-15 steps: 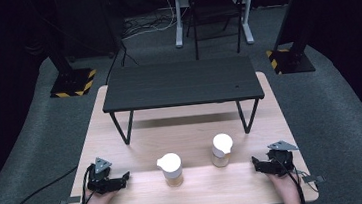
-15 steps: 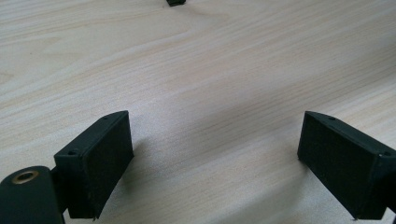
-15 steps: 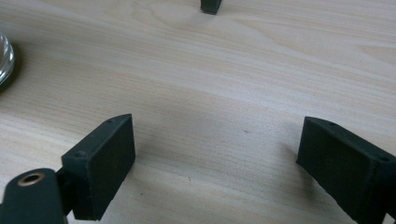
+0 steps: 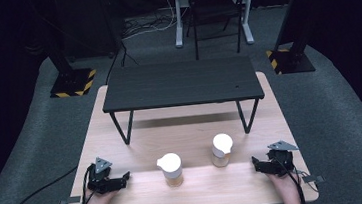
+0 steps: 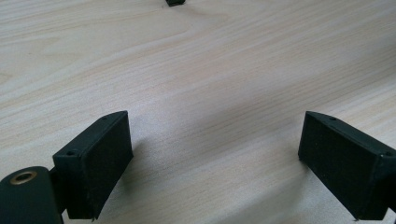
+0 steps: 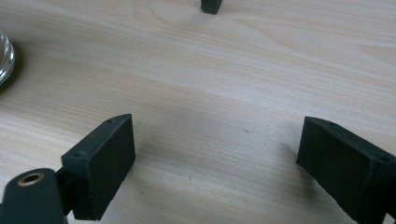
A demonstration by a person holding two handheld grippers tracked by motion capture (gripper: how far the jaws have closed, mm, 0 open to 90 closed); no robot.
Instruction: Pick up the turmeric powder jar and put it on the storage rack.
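Two small glass jugs with white spouted lids and amber contents stand on the light wooden table [image 4: 192,189]. The left jug [image 4: 170,169] is nearer the front edge than the right jug [image 4: 221,149]. My left gripper [image 4: 125,178] rests on the table at the front left, pointing toward the left jug, with its jaws open over bare wood [image 5: 215,140]. At the front right, my right gripper [image 4: 255,164] lies on the table facing the right jug, open with nothing between its jaws [image 6: 215,140]. A curved glass edge [image 6: 4,58] shows at the left of the right gripper view.
A low black riser shelf [image 4: 182,84] on thin black legs spans the back half of the table. One leg foot [image 5: 175,2] shows ahead of the left gripper and another foot [image 6: 211,6] ahead of the right. Cables trail off the front corners.
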